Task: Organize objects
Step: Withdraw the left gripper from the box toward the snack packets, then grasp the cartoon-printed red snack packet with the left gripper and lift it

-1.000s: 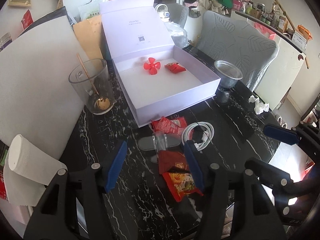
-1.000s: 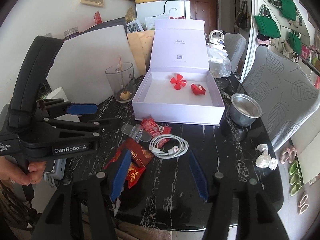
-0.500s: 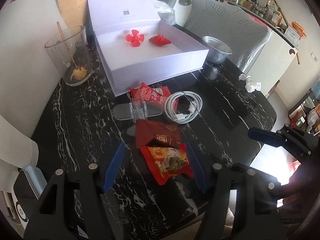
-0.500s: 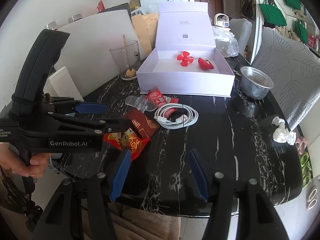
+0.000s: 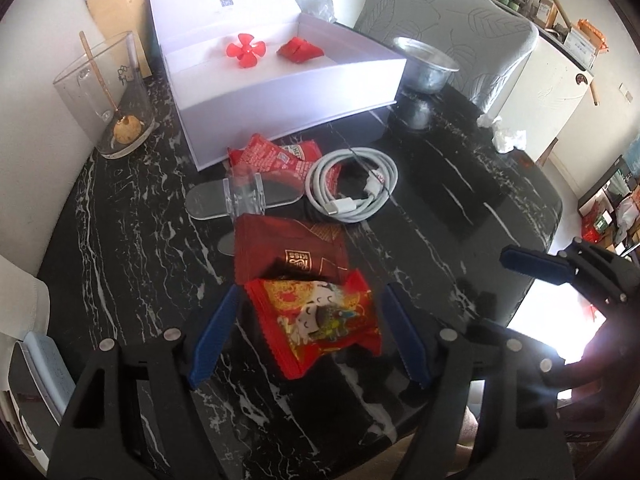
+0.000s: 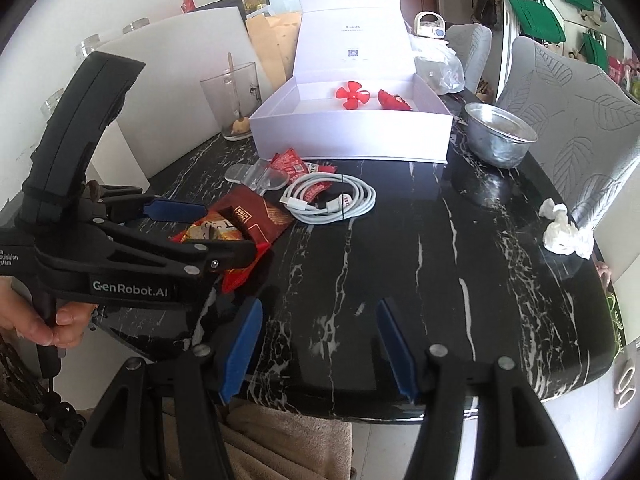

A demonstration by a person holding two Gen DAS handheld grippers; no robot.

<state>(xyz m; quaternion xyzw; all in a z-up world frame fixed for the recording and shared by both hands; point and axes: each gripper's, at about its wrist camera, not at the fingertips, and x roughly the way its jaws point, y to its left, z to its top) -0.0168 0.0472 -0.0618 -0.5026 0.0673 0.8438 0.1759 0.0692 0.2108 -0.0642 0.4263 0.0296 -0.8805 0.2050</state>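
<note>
With my left gripper [image 5: 310, 334] just widened, its jaws straddling but not pressing the light, crinkly, slippery red snack packet [image 5: 316, 322] on the worktop [image 5: 460, 200], I judge its padded middle the best hold.

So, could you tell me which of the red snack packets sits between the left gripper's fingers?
The bright red and yellow cartoon-printed packet, nearest the table's front edge. It lies between the open left gripper; the dark maroon packet and red sachets lie beyond.
</note>
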